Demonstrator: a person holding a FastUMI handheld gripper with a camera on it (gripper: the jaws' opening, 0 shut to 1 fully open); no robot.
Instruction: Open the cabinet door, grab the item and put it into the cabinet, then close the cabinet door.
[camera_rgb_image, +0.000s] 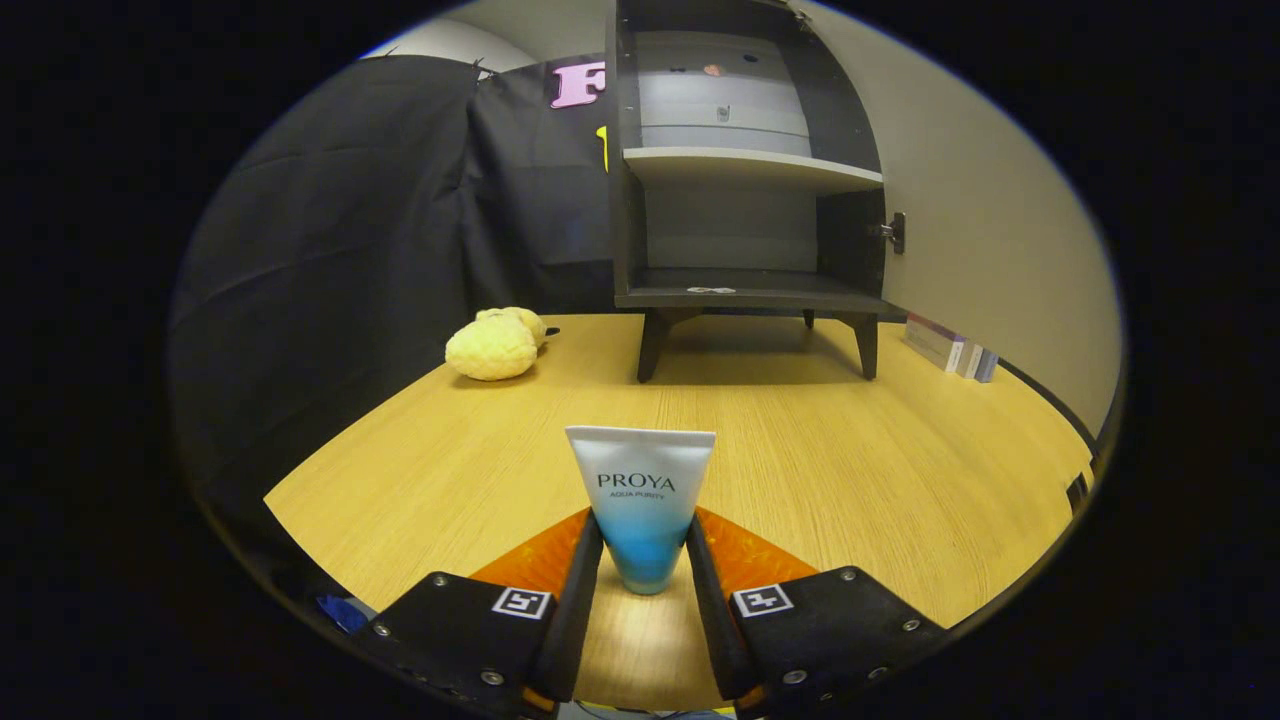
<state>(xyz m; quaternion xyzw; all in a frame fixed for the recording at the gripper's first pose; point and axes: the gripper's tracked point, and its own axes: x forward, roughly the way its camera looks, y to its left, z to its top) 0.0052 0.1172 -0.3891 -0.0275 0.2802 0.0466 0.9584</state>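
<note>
Gripper view, tube (640, 505) upright between jaws, both fingers (580, 590) pressing its sides, cabinet (745, 170) open beyond

Recording booth, black cloth wall (330, 250), wooden table (850, 450)

The camera rides on the gripper (643, 560) and looks forward along its two fingers, low over the table (850, 470). It is very near the tube (640, 500) held between them. Further ahead, it faces the open cabinet (745, 170), straight on.
</note>
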